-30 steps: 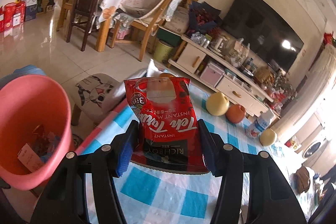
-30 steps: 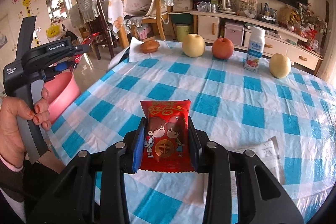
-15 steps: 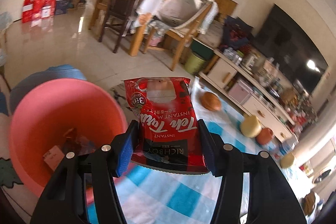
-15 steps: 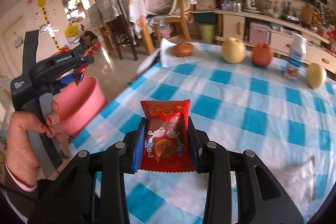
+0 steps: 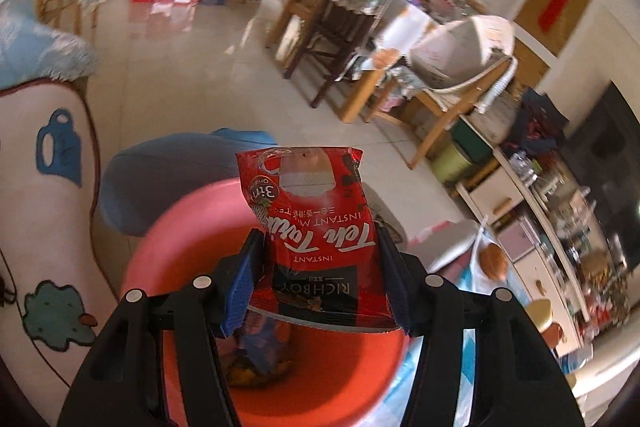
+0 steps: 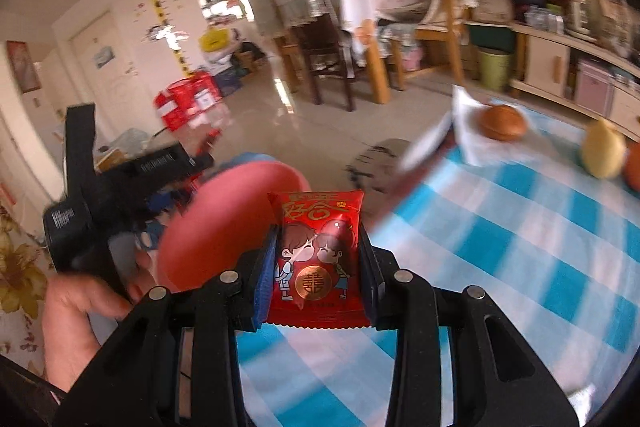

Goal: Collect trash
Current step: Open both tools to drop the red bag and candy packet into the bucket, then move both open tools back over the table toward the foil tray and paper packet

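Red tea sachet (image 5: 316, 247) sits clamped in my left gripper (image 5: 318, 283) above the pink bin's (image 5: 168, 247) open mouth, my right gripper (image 6: 318, 275) pinches a red candy packet (image 6: 318, 251) over the checked tabletop's (image 6: 520, 247) near edge, bin beyond

The right gripper (image 6: 318, 269) is pinching a small red snack packet (image 6: 319, 259) over the checked tablecloth (image 6: 520, 247), while a hand (image 6: 76, 323) is holding the left gripper (image 6: 120, 183) beside the pink bin (image 6: 224, 227).
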`<action>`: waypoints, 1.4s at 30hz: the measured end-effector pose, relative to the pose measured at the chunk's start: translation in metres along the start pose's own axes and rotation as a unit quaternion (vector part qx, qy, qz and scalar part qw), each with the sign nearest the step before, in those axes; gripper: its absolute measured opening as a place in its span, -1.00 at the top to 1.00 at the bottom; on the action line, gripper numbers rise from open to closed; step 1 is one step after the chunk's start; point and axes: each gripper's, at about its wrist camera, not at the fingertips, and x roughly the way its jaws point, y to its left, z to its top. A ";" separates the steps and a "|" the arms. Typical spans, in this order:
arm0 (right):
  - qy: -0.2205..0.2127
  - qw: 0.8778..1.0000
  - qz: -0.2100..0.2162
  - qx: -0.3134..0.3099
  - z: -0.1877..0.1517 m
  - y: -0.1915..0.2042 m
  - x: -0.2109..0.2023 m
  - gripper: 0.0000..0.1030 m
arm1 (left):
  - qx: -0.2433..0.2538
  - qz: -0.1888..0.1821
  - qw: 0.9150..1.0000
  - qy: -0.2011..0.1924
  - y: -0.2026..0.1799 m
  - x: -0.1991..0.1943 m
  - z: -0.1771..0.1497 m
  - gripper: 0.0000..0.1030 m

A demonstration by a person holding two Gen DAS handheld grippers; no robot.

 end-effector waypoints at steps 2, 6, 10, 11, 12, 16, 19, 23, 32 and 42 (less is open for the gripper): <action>0.002 1.000 0.020 -0.008 0.009 0.015 0.019 0.27 | -0.010 0.008 1.000 0.001 0.009 0.003 0.004 -0.12; 0.030 0.998 0.046 -0.031 0.014 0.036 0.057 0.24 | -0.035 0.020 0.999 0.001 0.026 0.006 0.008 -0.13; 0.057 0.997 0.018 -0.054 0.006 0.044 0.086 -0.19 | -0.040 0.034 0.999 -0.002 0.032 0.010 0.008 -0.24; 0.055 0.997 0.021 -0.045 0.004 0.041 0.087 -0.21 | -0.036 0.035 0.999 -0.002 0.032 0.011 0.009 -0.32; 0.049 0.998 0.025 -0.025 0.001 0.035 0.083 -0.27 | -0.035 0.036 0.999 -0.004 0.033 0.011 0.009 -0.42; 0.027 1.000 0.005 0.015 -0.008 0.014 0.064 -0.55 | -0.034 0.026 0.999 -0.005 0.030 0.011 0.009 -0.43; 0.014 0.999 -0.018 0.042 -0.018 -0.005 0.044 -0.62 | -0.021 0.021 1.000 -0.010 0.021 0.010 0.007 -0.50; -0.001 0.996 -0.049 0.069 -0.036 -0.022 0.013 -0.63 | 0.006 0.010 1.000 -0.023 0.007 0.007 0.000 -0.55; -0.010 0.990 -0.120 0.071 -0.075 -0.041 -0.062 -0.70 | 0.107 -0.060 0.991 -0.060 -0.058 -0.013 -0.033 -0.74; -0.048 0.980 -0.179 0.074 -0.100 -0.060 -0.153 -0.75 | 0.188 -0.130 0.972 -0.060 -0.113 -0.028 -0.071 -0.77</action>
